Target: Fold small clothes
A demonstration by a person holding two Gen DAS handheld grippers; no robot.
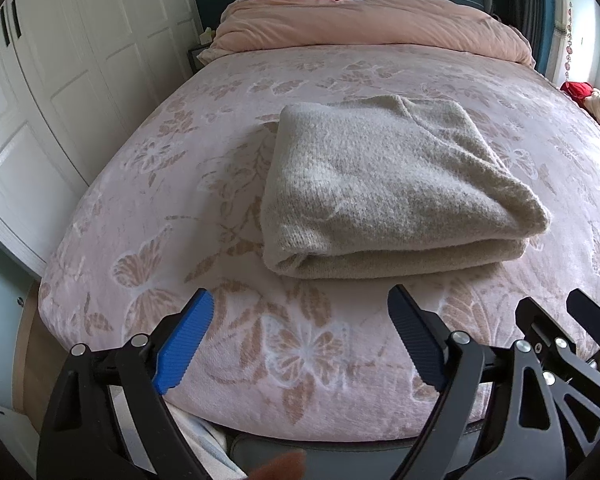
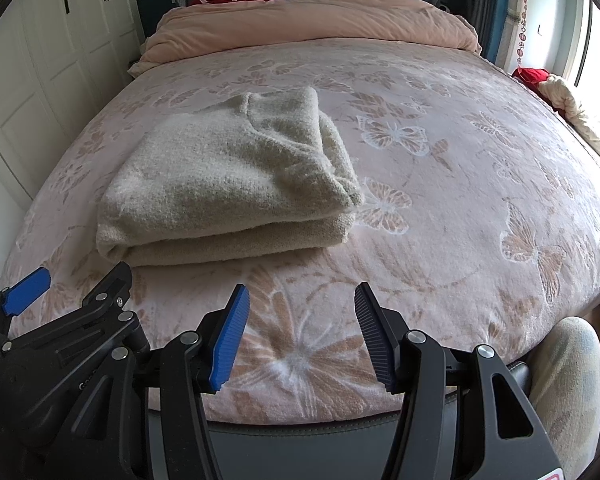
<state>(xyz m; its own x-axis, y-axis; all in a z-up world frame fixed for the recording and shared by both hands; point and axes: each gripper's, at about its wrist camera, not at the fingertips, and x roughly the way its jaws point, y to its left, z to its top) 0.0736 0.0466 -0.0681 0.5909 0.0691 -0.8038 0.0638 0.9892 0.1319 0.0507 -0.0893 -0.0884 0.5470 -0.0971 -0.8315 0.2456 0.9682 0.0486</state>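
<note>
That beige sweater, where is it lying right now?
The folded beige sweater lies on the butterfly-patterned bedspread, just beyond both open grippers: right of centre in the left wrist view, left of centre in the right wrist view.

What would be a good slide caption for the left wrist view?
Open left gripper hovers empty above the butterfly-print bedspread, just short of a folded beige sweater.

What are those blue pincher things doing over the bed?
A person is folding clothes with two hand-held grippers. The cream knitted sweater already lies folded on the pink butterfly blanket. The left gripper and the right gripper are both open, holding nothing, just short of the sweater near the bed's edge.
</note>
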